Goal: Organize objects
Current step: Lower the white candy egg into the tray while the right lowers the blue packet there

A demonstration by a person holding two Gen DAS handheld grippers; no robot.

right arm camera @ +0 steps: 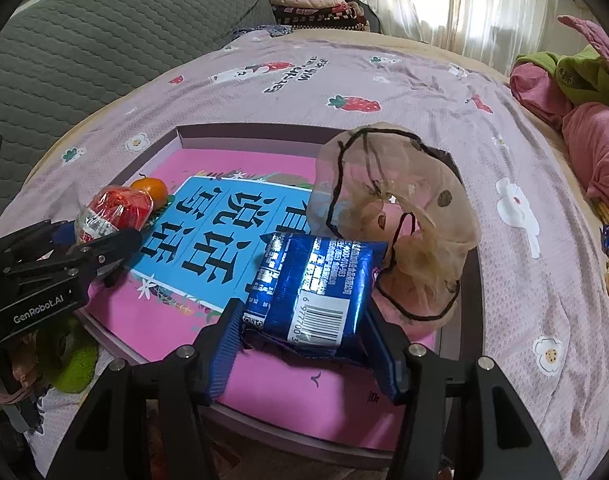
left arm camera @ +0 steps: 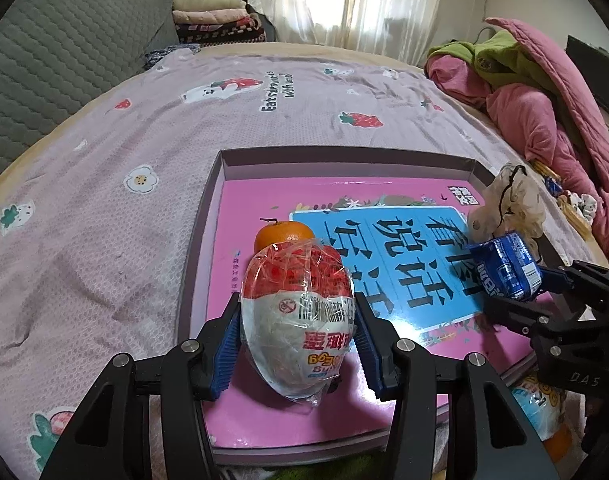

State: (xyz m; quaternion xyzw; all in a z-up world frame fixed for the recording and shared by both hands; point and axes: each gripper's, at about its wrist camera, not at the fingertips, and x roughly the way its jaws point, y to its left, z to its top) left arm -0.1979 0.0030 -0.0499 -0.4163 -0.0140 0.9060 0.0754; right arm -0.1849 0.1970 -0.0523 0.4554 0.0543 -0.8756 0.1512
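A shallow pink box lid with a blue printed panel lies on the bed. My left gripper is shut on a red-and-white egg-shaped toy in clear wrap, low over the lid's near left part. An orange rests just behind the egg. My right gripper is shut on a blue foil snack packet over the lid's right side. A sheer beige pouch with a black cord sits behind the packet.
The lilac strawberry-print sheet spreads left and beyond the lid. Pink and green bedding is heaped at the right. A grey quilted headboard stands at the left. Small wrapped items lie by the right edge, and a green thing lies near the lid's front.
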